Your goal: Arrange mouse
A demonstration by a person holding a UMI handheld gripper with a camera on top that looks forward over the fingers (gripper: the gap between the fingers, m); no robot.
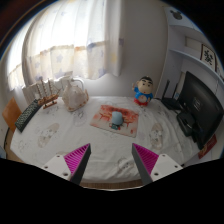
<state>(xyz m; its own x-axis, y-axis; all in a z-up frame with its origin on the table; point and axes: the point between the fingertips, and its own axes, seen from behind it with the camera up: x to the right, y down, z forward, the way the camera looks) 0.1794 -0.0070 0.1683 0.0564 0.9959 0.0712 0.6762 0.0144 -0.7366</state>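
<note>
Tongs (111,160) spread wide, holding nothing, above a white surface (60,140). The mouse (117,118) rests well beyond them on an orange mousepad (113,122) — approach level, centred, then close gently.

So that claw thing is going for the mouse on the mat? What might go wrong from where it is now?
The gripper hangs open, well short of the mouse, so the approach may drift off line. The mouse sits on a mouse pad that could slide if the jaws push it. A doll stands just beyond, and the monitor is off to one side; an overshoot might bump them.
</note>
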